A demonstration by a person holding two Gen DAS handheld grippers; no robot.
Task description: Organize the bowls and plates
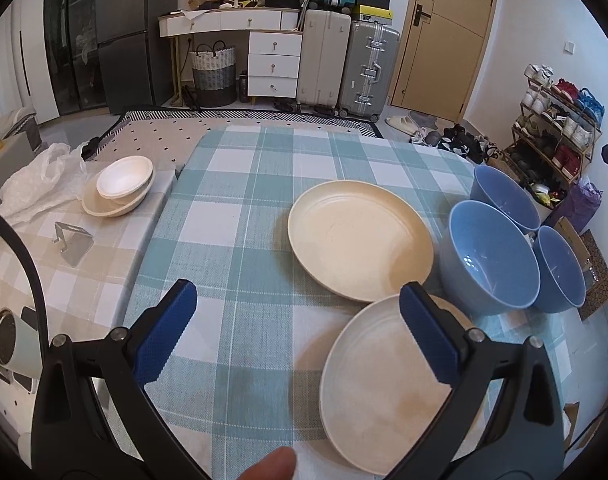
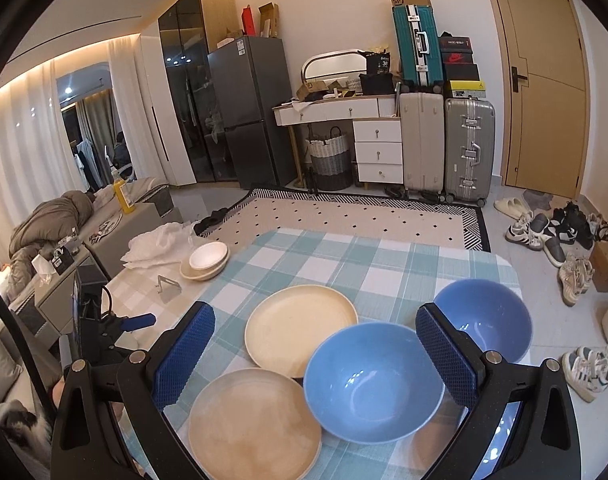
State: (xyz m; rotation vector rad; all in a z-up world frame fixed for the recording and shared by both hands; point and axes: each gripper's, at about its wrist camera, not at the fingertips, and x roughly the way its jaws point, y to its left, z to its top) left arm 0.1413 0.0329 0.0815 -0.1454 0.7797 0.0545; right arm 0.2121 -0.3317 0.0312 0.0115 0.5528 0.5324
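Cream plate [image 1: 384, 400] under left fingers [image 1: 163, 340], spread | blue bowl [image 2: 372, 384] between right fingers [image 2: 444, 360], spread

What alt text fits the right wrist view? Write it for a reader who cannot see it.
An open right claw hovers over a checked tablecloth holding two cream plates and two blue bowls. To the left lie stacked cream dishes, and suitcases and a fridge stand behind.
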